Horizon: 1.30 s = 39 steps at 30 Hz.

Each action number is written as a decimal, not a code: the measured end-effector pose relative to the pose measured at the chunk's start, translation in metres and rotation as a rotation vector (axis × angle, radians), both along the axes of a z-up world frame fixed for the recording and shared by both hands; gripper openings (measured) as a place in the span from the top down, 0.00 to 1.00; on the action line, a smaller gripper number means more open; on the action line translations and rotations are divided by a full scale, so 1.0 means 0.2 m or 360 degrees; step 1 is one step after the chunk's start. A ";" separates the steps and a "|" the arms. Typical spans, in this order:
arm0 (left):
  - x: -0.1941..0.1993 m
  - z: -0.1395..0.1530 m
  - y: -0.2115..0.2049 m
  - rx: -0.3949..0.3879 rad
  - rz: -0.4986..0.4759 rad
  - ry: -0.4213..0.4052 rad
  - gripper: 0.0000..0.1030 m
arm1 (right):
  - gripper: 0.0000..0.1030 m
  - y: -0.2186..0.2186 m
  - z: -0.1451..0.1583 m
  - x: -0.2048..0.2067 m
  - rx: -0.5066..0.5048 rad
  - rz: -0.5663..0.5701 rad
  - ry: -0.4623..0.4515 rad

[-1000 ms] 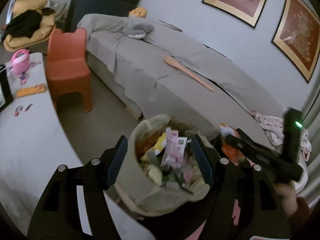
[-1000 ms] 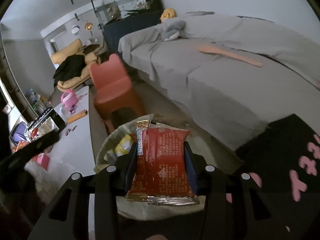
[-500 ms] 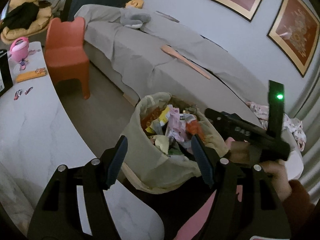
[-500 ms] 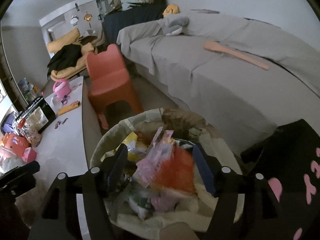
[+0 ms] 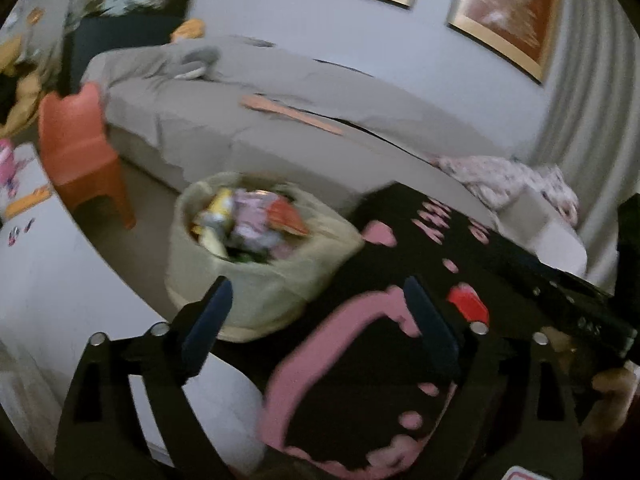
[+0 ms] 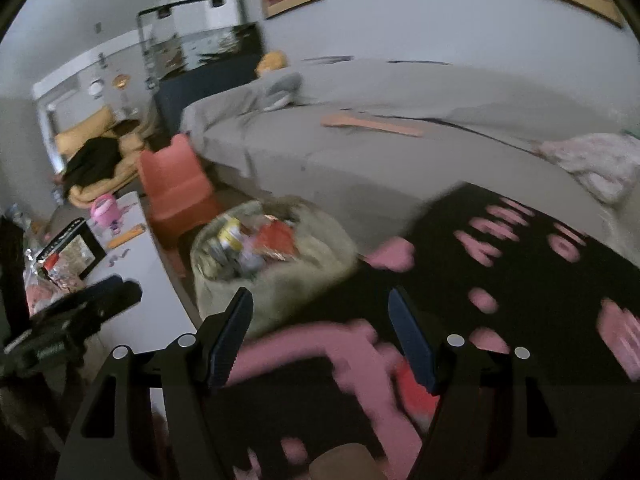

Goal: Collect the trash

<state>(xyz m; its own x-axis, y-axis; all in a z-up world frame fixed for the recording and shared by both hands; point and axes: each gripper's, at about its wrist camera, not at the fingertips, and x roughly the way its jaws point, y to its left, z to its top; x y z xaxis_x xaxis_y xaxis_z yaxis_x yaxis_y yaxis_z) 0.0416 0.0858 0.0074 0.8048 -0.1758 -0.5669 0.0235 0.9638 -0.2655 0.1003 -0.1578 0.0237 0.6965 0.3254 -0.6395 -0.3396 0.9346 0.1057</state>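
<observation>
The trash bin (image 5: 256, 276), lined with a beige bag, stands on the floor and is heaped with wrappers. A red packet (image 6: 276, 240) lies on top of the heap. My left gripper (image 5: 320, 320) is drawn back from the bin, low and to its right. Its jaws are opening with nothing between them. My right gripper (image 6: 322, 336) is open and empty, over black fabric with pink print (image 6: 500, 280). The bin (image 6: 272, 264) lies ahead to its left. A small red patch (image 5: 468, 304) shows on that fabric. Both views are blurred.
A white table (image 6: 132, 300) on the left holds a black box (image 6: 76, 248), a pink toy (image 6: 104, 208) and an orange item. An orange child's chair (image 5: 80, 148) stands behind the bin, before a grey-covered sofa (image 5: 280, 128). A hand (image 5: 612, 384) holds the right gripper's body.
The right gripper let the red packet go into the bin. Both grippers pulled back from the bin and swung right over the black fabric. The left jaws spread wider.
</observation>
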 end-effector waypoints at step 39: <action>-0.56 0.20 -0.39 0.0430 -0.0013 -0.0208 0.11 | 0.35 -0.21 0.06 -0.86 -0.0024 -0.0236 -0.0280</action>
<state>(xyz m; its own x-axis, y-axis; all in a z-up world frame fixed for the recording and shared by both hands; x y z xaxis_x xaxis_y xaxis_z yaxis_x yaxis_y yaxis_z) -0.0709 0.0084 0.0480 0.8733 -0.0396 -0.4856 0.0489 0.9988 0.0064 -0.0723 -0.2001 0.0353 0.8374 0.2021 -0.5079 -0.2101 0.9768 0.0424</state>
